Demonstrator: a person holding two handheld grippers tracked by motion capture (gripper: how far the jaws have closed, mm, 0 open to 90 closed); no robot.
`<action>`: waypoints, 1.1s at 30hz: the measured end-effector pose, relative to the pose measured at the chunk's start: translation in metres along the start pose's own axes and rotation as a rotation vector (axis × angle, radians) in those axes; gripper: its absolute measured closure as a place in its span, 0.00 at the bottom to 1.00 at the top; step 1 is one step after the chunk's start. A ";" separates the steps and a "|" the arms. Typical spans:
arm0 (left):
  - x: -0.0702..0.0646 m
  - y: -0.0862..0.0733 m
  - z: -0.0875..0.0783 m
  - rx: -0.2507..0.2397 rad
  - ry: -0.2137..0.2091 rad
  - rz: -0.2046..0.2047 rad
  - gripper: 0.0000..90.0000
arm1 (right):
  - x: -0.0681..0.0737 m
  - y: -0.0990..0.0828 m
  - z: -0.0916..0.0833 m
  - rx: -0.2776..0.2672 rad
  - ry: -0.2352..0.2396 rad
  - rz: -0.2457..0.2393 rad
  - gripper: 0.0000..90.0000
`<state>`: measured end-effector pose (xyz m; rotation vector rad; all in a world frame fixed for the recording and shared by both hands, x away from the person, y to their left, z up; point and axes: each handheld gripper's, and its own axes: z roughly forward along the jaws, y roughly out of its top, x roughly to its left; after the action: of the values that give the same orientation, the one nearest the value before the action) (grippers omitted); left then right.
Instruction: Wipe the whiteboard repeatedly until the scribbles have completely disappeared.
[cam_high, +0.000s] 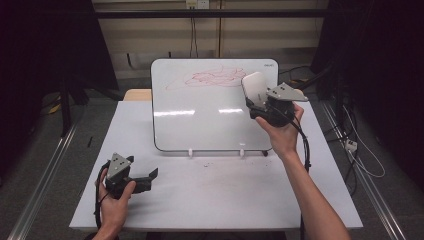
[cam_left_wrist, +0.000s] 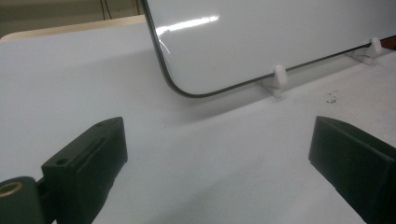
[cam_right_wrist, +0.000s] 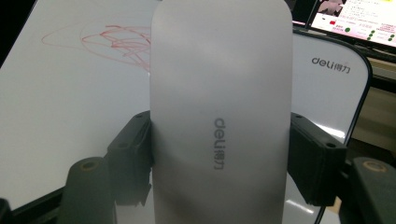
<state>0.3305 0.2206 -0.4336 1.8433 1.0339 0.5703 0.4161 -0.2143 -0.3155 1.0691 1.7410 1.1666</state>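
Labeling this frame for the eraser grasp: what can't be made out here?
- Eraser wiping face: turned away from the right gripper view; too small in the high view.
- Eraser lower end: cut off by the bottom edge of the right gripper view.
- Red scribble: its right part is hidden behind the eraser in the right gripper view.
- Whiteboard top: cut off by the edge of the left gripper view.
- Dark specks on the table: too small to identify.

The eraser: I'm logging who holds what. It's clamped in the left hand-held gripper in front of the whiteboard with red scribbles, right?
Not the left. The right hand-held gripper clamps the eraser, as the right gripper view shows, in front of the whiteboard with red scribbles.
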 end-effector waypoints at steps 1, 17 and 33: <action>0.000 0.000 0.000 -0.002 0.001 -0.003 0.05 | 0.000 0.000 0.000 0.000 0.000 0.000 0.35; 0.000 -0.001 -0.003 0.000 0.010 -0.007 0.05 | 0.002 0.021 0.030 0.016 -0.024 -0.038 0.35; 0.000 -0.001 -0.003 0.003 -0.002 -0.003 0.05 | 0.004 0.028 0.052 0.061 -0.025 -0.074 0.35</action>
<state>0.3275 0.2220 -0.4335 1.8442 1.0369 0.5653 0.4686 -0.1883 -0.3044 1.0413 1.7914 1.0563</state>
